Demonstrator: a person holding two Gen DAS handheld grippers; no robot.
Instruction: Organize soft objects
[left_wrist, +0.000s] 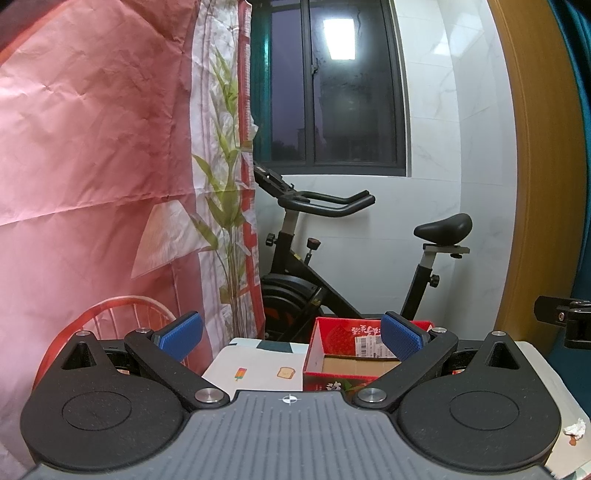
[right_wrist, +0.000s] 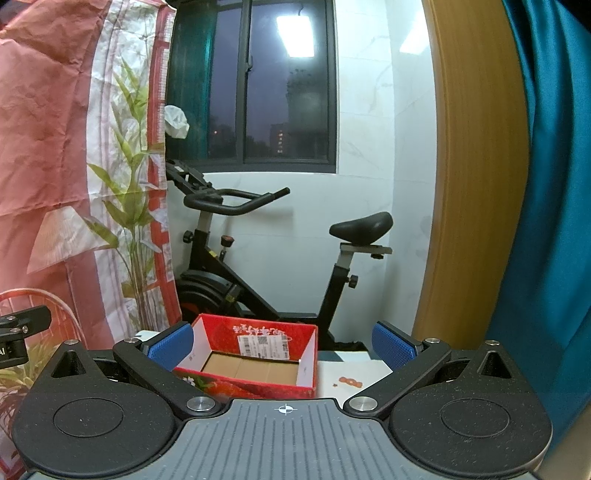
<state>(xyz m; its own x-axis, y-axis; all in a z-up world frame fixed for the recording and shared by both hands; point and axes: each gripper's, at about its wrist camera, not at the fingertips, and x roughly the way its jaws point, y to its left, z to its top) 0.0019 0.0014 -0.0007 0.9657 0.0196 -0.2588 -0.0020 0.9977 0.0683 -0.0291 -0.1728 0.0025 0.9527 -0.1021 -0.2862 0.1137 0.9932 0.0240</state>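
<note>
I'm holding both the left gripper (left_wrist: 291, 334) and right gripper (right_wrist: 282, 345) spread wide and empty, levelling toward the open red cardboard box (right_wrist: 255, 360) on the table, though possibly the soft objects are lying below view.

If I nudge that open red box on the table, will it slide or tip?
The red box looks like thin printed cardboard and appears empty, so it is probably light and would slide easily on the tablecloth. Its low, wide shape suggests tipping is unlikely. The thin walls may flex if the right gripper pinches one.
</note>
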